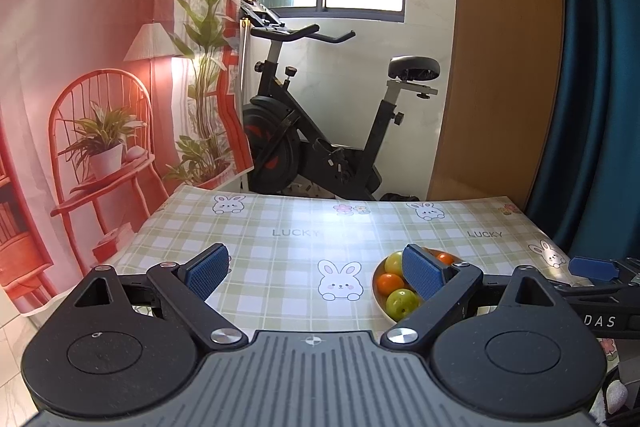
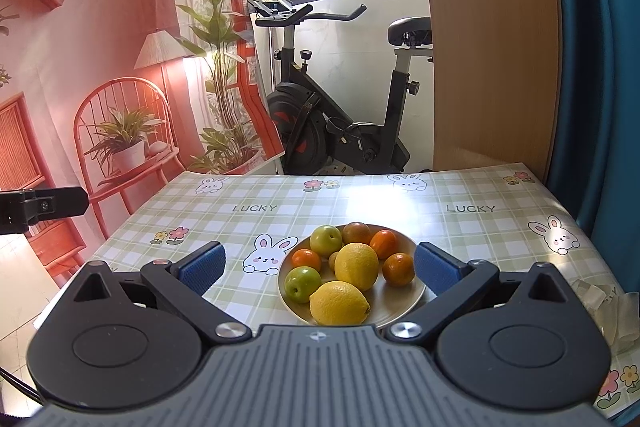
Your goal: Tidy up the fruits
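Observation:
A white plate (image 2: 408, 301) on the checked tablecloth holds two yellow lemons (image 2: 356, 265), two green fruits (image 2: 303, 283) and several small oranges (image 2: 398, 269). My right gripper (image 2: 319, 267) is open and empty, with the plate between its blue pads, slightly right of centre. My left gripper (image 1: 318, 273) is open and empty above the cloth, left of the plate (image 1: 378, 297); its right pad hides part of the fruit. The right gripper's finger (image 1: 592, 267) shows at the right edge of the left wrist view.
The table (image 2: 400, 199) has a green checked cloth with rabbits. Crumpled clear plastic (image 2: 612, 311) lies at its right edge. An exercise bike (image 2: 344, 115) stands behind the table. A printed backdrop hangs on the left, a blue curtain (image 2: 596, 67) on the right.

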Motion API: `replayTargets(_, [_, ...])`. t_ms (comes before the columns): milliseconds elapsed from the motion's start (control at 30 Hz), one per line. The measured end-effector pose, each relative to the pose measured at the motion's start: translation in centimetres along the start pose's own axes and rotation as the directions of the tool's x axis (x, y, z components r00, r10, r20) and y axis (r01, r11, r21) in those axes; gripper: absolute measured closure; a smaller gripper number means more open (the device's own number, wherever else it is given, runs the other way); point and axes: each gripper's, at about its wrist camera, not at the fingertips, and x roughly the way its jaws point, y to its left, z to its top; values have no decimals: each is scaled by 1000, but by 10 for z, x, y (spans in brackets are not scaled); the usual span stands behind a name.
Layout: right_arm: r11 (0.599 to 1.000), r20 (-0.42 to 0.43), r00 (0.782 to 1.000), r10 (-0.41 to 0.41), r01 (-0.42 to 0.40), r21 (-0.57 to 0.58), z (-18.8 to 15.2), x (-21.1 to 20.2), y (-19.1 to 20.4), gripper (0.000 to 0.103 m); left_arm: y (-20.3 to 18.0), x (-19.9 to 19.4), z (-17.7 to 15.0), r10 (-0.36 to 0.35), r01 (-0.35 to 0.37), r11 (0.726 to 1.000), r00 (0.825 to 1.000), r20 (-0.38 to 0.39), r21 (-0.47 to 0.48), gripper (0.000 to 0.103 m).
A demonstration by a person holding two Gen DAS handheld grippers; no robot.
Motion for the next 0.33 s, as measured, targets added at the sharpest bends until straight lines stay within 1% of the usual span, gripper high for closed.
replayTargets(333, [1000, 0, 1000, 0, 0, 0, 0, 0, 0, 1, 1, 0, -1, 7, -7, 1000, 1000, -1, -10, 7])
